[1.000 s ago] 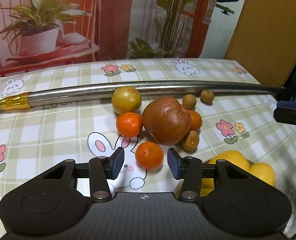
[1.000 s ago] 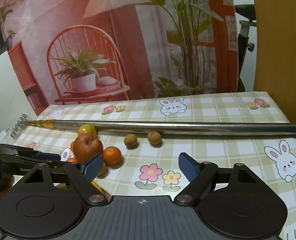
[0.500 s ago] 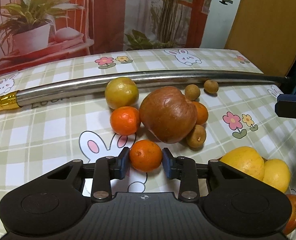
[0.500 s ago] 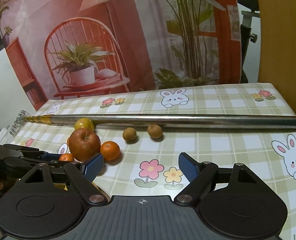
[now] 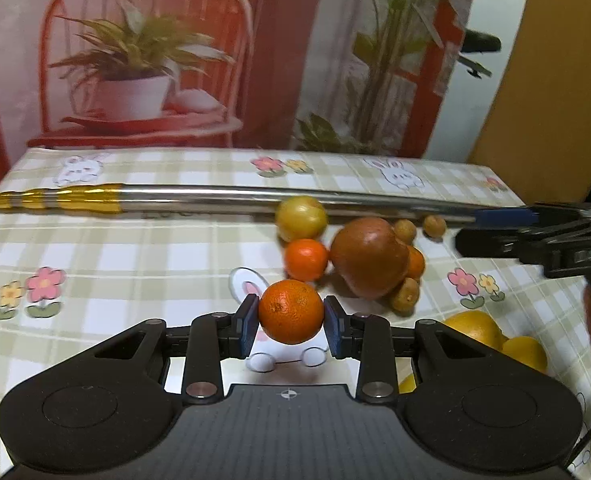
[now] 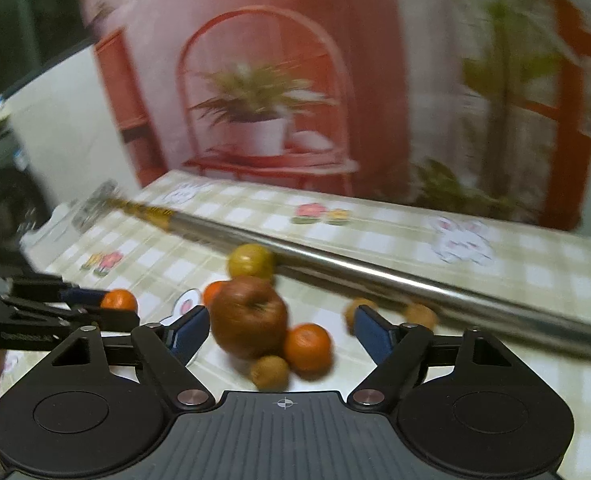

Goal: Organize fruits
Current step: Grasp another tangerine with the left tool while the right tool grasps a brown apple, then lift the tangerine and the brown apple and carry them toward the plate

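Observation:
My left gripper (image 5: pixel 291 322) is shut on a small orange tangerine (image 5: pixel 291 311), held just above the checked tablecloth. Behind it lie a red apple (image 5: pixel 369 262), another tangerine (image 5: pixel 306 260), a yellow-green fruit (image 5: pixel 301 218) and small brown longans (image 5: pixel 405 300). In the blurred right wrist view my right gripper (image 6: pixel 281 330) is open, its fingers on either side of the apple (image 6: pixel 249 322) and a tangerine (image 6: pixel 307 346). The left gripper with its tangerine (image 6: pixel 119 300) shows at the left there.
A long steel pole (image 5: pixel 223 200) with a gold end lies across the table behind the fruit. Yellow lemons (image 5: pixel 495 340) lie at the right near the table edge. The tablecloth's left half (image 5: pixel 95 264) holds no fruit. A printed backdrop stands behind.
My left gripper closed on the nearest tangerine and lifted it off the cloth. My right gripper swung left and forward toward the apple, staying open.

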Available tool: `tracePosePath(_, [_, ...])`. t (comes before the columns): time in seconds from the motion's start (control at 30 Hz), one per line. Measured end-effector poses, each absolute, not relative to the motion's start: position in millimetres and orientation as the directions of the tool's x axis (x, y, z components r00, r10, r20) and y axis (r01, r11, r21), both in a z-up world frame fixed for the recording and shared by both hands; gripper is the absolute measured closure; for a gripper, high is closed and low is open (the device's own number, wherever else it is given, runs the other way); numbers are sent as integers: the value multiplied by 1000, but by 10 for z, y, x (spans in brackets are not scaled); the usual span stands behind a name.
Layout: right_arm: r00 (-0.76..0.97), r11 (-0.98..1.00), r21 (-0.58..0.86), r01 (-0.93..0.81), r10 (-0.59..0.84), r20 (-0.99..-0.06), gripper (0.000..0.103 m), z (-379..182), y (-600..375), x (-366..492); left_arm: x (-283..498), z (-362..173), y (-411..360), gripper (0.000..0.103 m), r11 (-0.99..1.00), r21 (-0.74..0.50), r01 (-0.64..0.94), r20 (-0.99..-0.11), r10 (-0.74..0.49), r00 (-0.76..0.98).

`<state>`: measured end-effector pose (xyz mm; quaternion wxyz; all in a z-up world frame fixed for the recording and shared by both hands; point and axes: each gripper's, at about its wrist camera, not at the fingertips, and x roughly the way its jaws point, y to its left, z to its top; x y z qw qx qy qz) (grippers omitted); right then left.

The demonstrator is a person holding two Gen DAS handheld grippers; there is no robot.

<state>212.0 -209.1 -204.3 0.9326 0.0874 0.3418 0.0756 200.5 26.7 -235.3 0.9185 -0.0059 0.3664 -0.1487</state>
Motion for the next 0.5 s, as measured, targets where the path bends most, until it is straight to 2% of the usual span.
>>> tracePosePath(0.23, [685,967,155,-202,253,-683,30,-2185,-1833,2511,1952,-2319,389,67,965,-123,233,-665,-255,702])
tracePosePath(0.5, [642,962,142,-235,263,-720,38,-2352,-1746,2702,1929,-2357,439,67,963,-150,224,-665,-266,698])
